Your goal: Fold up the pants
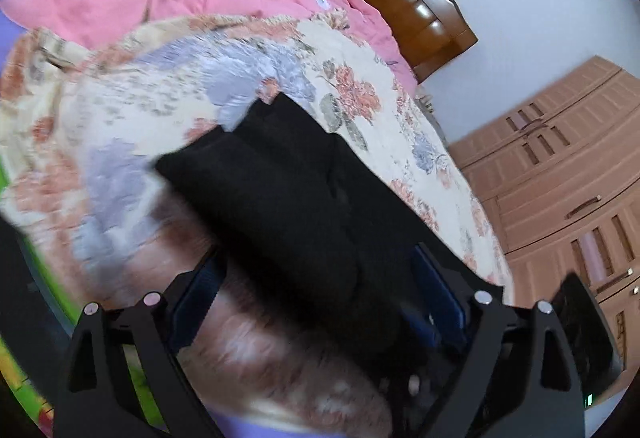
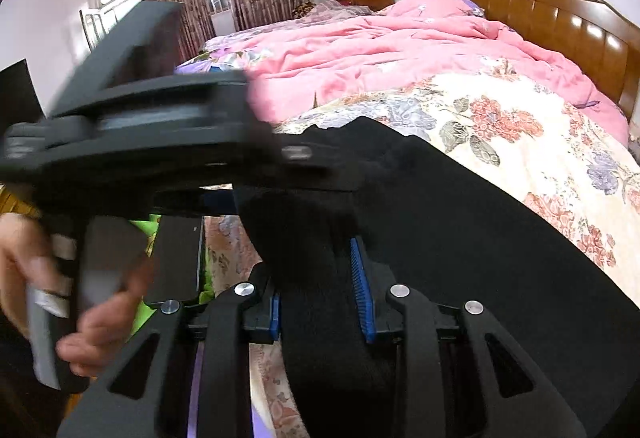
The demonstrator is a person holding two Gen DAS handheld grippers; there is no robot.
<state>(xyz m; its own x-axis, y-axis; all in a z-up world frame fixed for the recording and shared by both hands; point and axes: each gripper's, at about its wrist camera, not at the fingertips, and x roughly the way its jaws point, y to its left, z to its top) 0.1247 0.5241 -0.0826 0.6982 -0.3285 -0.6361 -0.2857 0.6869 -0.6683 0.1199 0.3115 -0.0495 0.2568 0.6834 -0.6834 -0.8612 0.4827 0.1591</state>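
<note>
Here right claw (image 2: pixel 324 294) pinches black pants (image 2: pixel 460 238); left claw (image 1: pixel 320 294) gapes wide (bedspread blurred)

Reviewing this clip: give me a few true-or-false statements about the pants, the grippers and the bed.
1. The pants are black. True.
2. The right gripper is empty. False: black fabric is pinched between its blue pads.
3. The left gripper is wide open. True.
4. The pants lie on a bare wooden floor. False: they lie on a floral bedspread.
5. A pink quilt lies beyond the bedspread. True.
</note>
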